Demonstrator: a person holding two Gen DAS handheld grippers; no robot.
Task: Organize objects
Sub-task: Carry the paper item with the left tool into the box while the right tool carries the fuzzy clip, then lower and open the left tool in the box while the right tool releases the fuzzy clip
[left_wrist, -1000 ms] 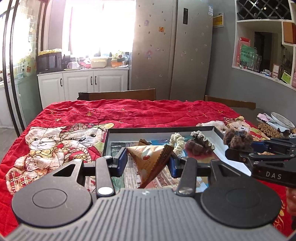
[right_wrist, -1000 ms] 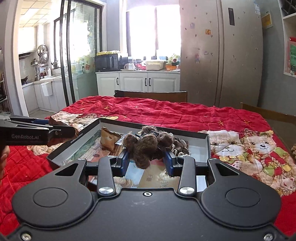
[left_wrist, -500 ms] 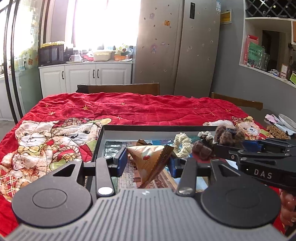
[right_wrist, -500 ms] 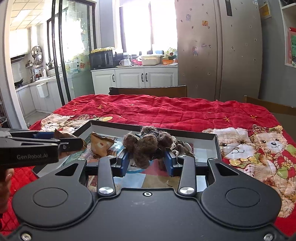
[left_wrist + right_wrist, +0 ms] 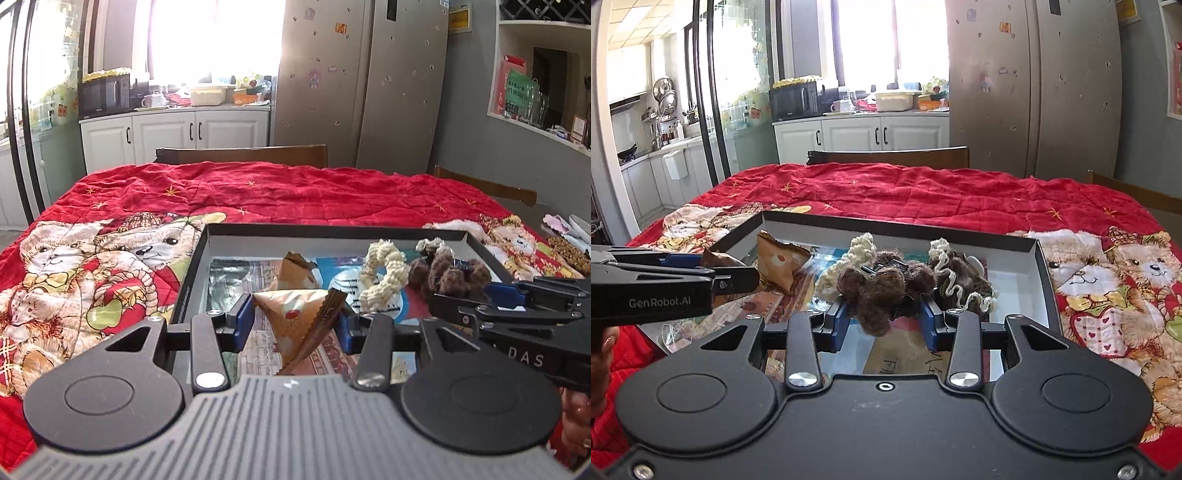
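Landmark: black tray [image 5: 369, 232] on the red quilt [image 5: 258, 192].
Left gripper [image 5: 297, 325]: clamped on the triangular snack packet [image 5: 295, 317], over the tray's near left part.
Right gripper [image 5: 884, 319]: clamped on the brown fuzzy scrunchie [image 5: 882, 288], over the tray's near middle.
Change: both loads have come lower and further in over the tray than a second ago; release looks close.
Left view only: cream rope scrunchie [image 5: 384, 271] whole, resting mid-tray.
Right view only: second packet [image 5: 779, 262] at far left, brown-and-cream scrunchie [image 5: 956, 280] at right, possibly touching the held one.
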